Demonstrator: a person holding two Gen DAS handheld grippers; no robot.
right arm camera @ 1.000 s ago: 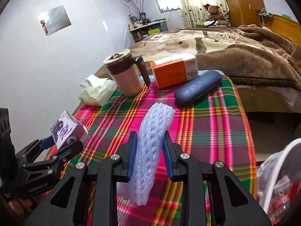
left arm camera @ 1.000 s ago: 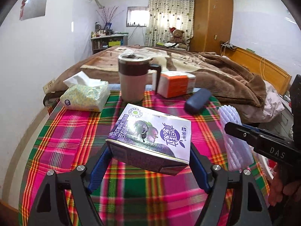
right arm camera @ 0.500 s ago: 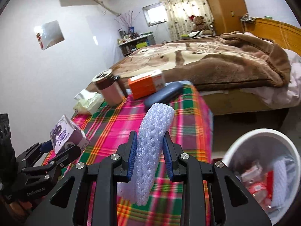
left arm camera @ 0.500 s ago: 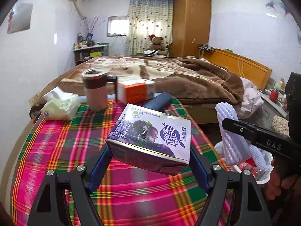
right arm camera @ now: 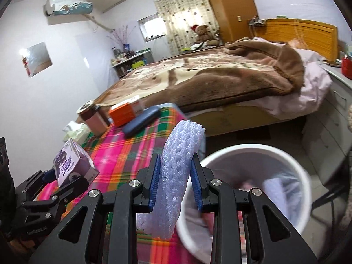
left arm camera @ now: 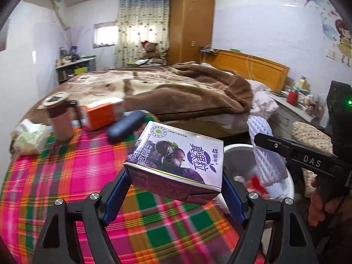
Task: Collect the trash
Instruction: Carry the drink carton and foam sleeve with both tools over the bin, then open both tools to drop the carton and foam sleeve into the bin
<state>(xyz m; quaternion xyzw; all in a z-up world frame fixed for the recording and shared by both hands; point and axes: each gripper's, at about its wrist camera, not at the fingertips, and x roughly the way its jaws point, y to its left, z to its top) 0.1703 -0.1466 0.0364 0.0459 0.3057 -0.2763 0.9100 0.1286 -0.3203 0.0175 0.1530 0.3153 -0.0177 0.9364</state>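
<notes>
Blue pads of the left hand-held gripper [left arm camera: 175, 189] clamp a purple rectangular drink carton [left arm camera: 176, 162] above the plaid-clothed counter [left arm camera: 66, 176]. Right hand-held gripper [right arm camera: 176, 176], nearly closed, pinches a white foam fruit net [right arm camera: 178, 171] just beside the round white trash bin [right arm camera: 253, 151], which already contains rubbish.

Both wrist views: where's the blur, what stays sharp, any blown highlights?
Left wrist view: plaid tablecloth, mug and orange box are smeared, milk carton in the left tool is crisp, curtain glows washed-out. Right wrist view: white bin rim is smeared, foam net in the right tool is sharp, window blown out.
</notes>
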